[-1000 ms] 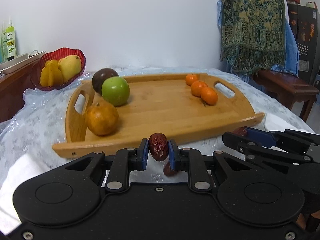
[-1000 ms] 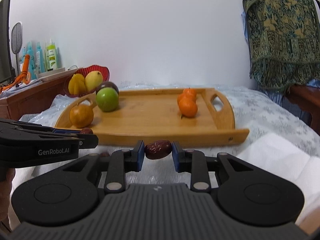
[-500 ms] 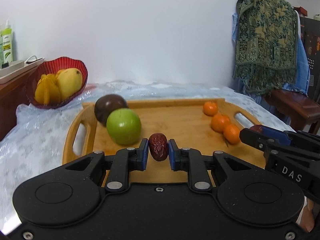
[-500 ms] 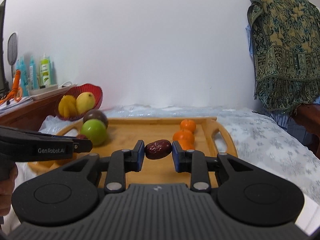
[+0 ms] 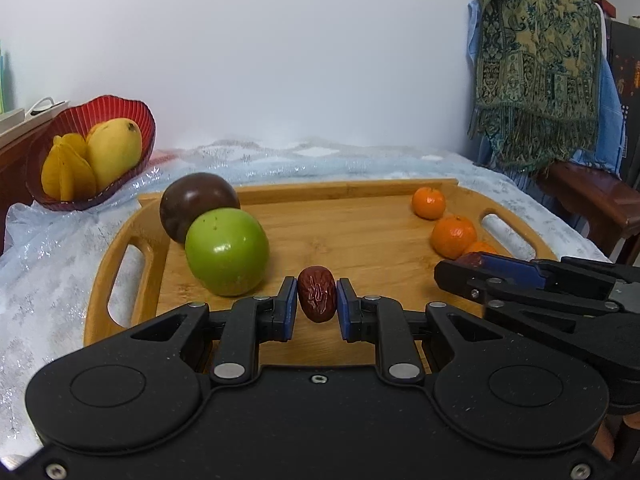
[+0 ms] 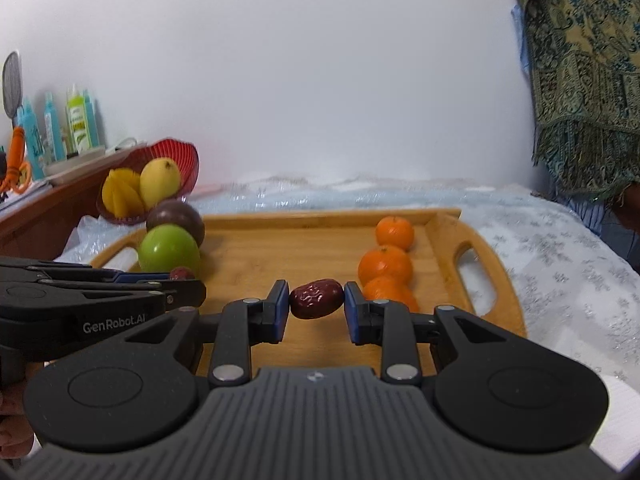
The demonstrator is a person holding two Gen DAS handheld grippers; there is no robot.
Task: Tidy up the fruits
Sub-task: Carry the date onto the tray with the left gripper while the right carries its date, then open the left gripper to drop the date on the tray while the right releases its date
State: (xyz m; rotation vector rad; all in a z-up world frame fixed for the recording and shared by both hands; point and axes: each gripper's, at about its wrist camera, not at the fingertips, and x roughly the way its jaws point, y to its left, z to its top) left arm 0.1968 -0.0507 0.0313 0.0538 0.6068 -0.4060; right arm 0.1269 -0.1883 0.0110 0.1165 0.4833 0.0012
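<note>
Two dried red dates in transit over the wooden tray [image 5: 120,312]; left gripper [image 5: 317,307] clamped on an upright date [image 5: 317,294], right gripper [image 6: 316,306] pinching its own date [image 6: 316,298] lengthwise, end to end.

Best set down in the bare middle strip of the tray, between the green apple [image 5: 227,251] with the dark plum-like fruit [image 5: 196,205] on the left and the row of mandarins [image 6: 385,266] on the right; side by side, as a group of their own.

Worth lowering until each date nearly touches the wood before easing the pads apart; wrinkled, oval, likely to roll or stick to a pad. Height above the board hard to judge here, perhaps low already; slow descent advised. Clear of the apple; grippers kept apart on release.
</note>
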